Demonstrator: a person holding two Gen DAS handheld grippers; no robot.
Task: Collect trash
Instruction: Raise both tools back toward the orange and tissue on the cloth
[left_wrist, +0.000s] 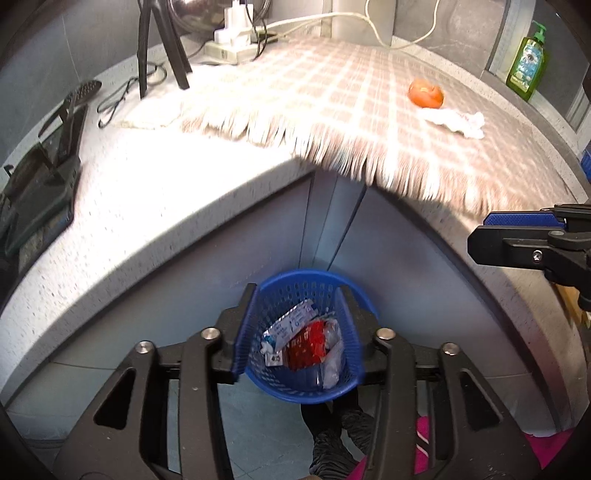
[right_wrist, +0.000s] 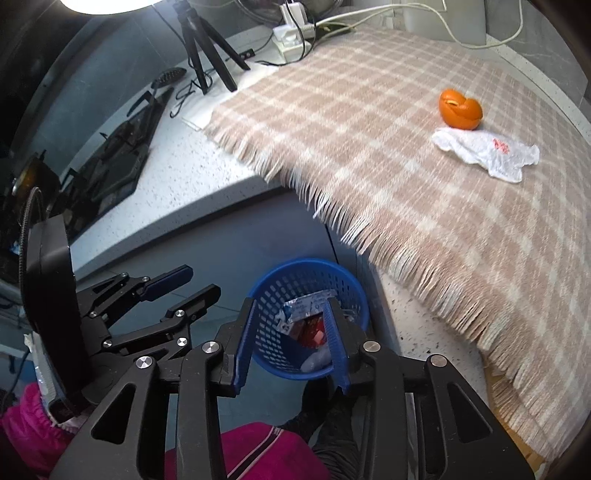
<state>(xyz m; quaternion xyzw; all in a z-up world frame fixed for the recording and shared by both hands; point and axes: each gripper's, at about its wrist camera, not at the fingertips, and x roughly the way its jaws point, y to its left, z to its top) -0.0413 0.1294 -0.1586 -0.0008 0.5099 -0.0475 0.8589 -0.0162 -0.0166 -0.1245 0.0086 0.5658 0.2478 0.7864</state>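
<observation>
I looked down on a pale speckled countertop (left_wrist: 155, 206) that bent around a corner, with grey cabinet fronts (left_wrist: 258, 236) below it and a grey tiled floor (left_wrist: 258, 424) at their foot. A beige checked cloth (right_wrist: 388, 155) with a fringe covered the counter's right part and hung over its edge. Behind the cloth a grey wall (left_wrist: 424, 22) rose. Left of the cloth stood a black tripod (right_wrist: 207, 48); above the tripod a bright lamp (right_wrist: 107, 4) glared.
</observation>
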